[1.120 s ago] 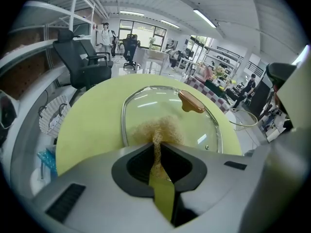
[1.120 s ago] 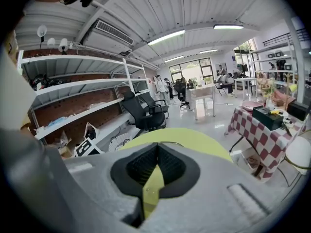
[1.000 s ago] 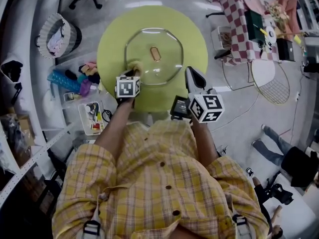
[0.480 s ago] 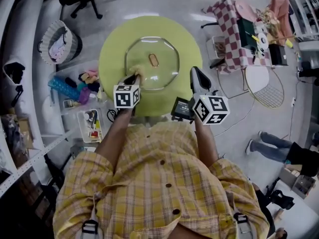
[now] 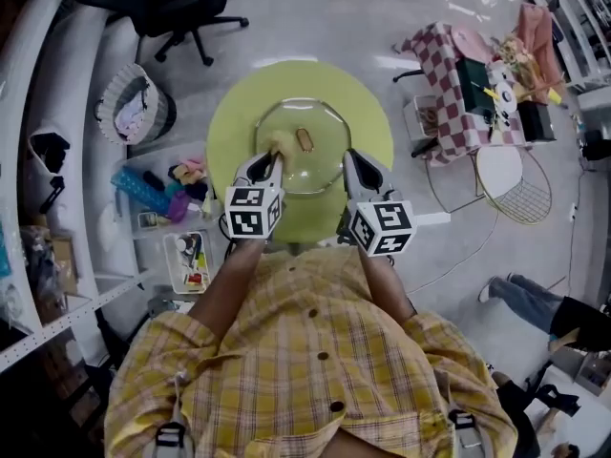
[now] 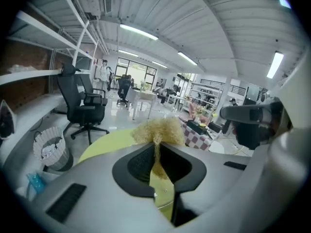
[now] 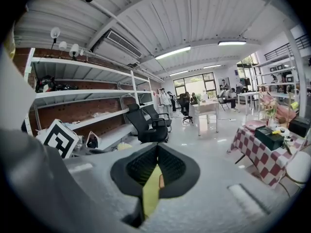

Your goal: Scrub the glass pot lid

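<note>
Since your left gripper (image 5: 268,163) pinches the scrubber (image 5: 280,144), it hangs over the glass pot lid (image 5: 321,166), presumably to rub. Your right gripper (image 5: 353,162), closed and empty, waits at the lid's edge.

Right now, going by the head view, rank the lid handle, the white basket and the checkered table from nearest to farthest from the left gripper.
1. Lid handle, just right of the left gripper.
2. White basket, off to the left.
3. Checkered table, far right.
</note>
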The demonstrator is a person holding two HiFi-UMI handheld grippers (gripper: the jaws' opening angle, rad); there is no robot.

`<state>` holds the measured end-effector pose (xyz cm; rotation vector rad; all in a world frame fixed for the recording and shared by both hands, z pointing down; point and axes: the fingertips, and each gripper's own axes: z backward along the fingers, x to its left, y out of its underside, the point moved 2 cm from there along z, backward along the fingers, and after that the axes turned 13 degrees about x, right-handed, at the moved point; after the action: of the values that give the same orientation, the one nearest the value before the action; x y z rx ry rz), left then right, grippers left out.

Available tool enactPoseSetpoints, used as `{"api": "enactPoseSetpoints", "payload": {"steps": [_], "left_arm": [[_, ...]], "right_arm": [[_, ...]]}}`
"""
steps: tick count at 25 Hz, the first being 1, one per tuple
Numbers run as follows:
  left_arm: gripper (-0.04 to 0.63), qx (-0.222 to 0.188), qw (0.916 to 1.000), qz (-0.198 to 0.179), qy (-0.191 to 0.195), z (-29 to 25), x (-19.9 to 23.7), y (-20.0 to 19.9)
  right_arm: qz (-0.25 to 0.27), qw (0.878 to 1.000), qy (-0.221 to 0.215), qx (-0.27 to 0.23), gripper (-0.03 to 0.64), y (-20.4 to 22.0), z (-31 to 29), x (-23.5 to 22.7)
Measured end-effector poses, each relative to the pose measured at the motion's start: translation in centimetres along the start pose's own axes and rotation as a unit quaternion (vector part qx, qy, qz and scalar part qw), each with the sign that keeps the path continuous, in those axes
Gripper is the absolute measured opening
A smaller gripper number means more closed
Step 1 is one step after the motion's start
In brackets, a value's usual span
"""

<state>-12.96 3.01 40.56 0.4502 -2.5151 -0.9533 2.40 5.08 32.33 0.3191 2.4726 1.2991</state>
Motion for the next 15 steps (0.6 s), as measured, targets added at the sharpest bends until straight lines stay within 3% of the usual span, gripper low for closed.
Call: {"api": "enactPoseSetpoints", "payload": {"steps": [9, 15], "left_arm": [[0.038, -0.082, 0.9924, -0.08, -0.046, 4.3, -2.4, -3.6], [0.038, -0.105, 0.9886, -0.096, -0.049, 4.9, -2.9, -4.5]], "right_arm": [[0.014, 1.0, -0.01, -0.011, -0.002, -0.3, -0.2, 1.8], [0.02, 0.999, -0.016, -0.022, -0.002, -0.9, -0.4, 2.1]]}}
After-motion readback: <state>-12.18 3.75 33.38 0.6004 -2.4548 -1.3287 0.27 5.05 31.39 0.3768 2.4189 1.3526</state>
